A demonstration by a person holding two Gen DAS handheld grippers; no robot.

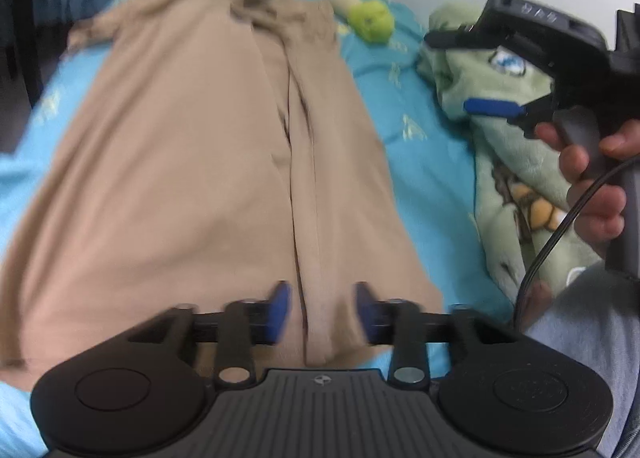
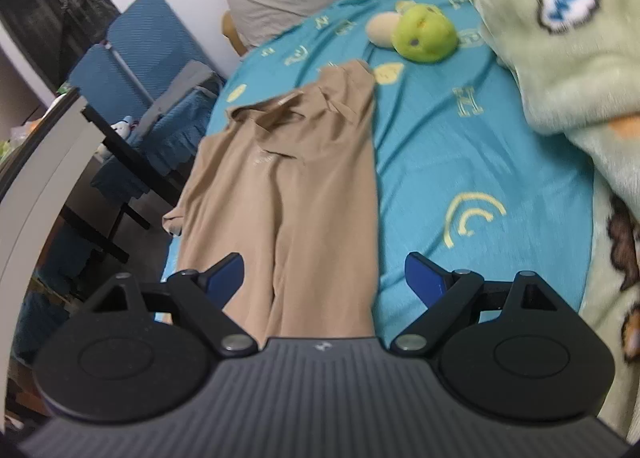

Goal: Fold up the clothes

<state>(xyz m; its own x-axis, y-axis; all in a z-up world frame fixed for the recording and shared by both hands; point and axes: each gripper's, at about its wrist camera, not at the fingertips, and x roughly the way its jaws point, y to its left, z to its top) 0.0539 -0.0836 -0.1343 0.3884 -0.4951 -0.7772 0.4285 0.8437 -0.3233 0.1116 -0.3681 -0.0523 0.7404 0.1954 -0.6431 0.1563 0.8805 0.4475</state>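
Tan shirt (image 2: 288, 178) lies lengthwise on the bed (image 2: 460, 162), right side already folded inward, left sleeve not yet; left gripper (image 1: 322, 308) stands apart over the hem fold, right gripper (image 2: 324, 278) wide apart, holding nothing; crosswise folds remain

shirt (image 2: 288, 178): tan matt soft cloth | sheet (image 2: 460, 146): teal smooth cloth | blanket (image 2: 560, 38): green fuzzy fleece | tool (image 2: 324, 278): matt blk plastic

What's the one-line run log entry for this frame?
stage: mid-fold | tan shirt: flat on bed, right side folded in | left tongs: open, straddling the fold at hem | right tongs: open, empty
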